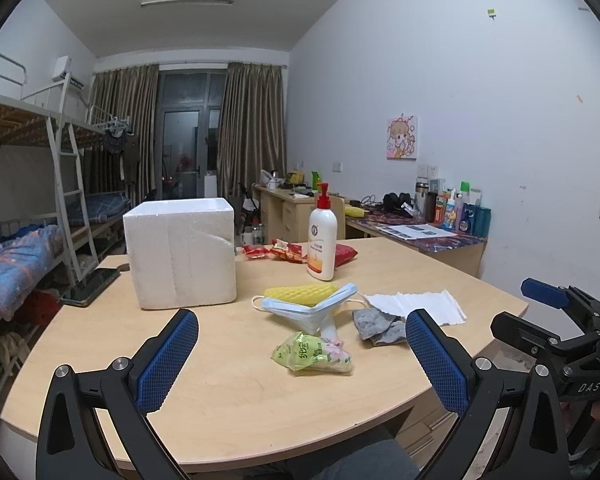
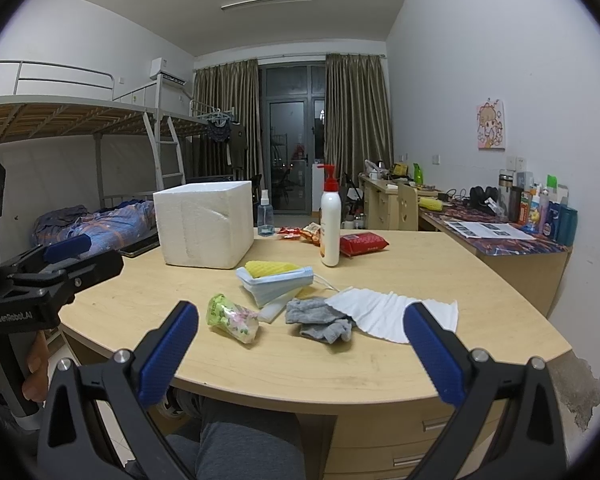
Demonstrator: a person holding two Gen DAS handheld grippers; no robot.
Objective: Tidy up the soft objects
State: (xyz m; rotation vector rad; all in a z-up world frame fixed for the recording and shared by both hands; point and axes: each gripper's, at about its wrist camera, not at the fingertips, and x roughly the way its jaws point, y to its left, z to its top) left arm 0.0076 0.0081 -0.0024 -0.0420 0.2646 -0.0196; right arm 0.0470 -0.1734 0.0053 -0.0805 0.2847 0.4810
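Soft things are lying in a loose cluster on the table (image 1: 220,400), in front of the foam box (image 1: 182,252): a tissue pack (image 1: 314,354), face masks (image 1: 312,308), a yellow sponge (image 1: 300,294) and a grey rag (image 2: 320,320). The left gripper (image 1: 302,364) and right gripper (image 2: 300,356) are hovering wide open, holding nothing. Taking the nearest piece first, pinching its middle, is probably going to work best.
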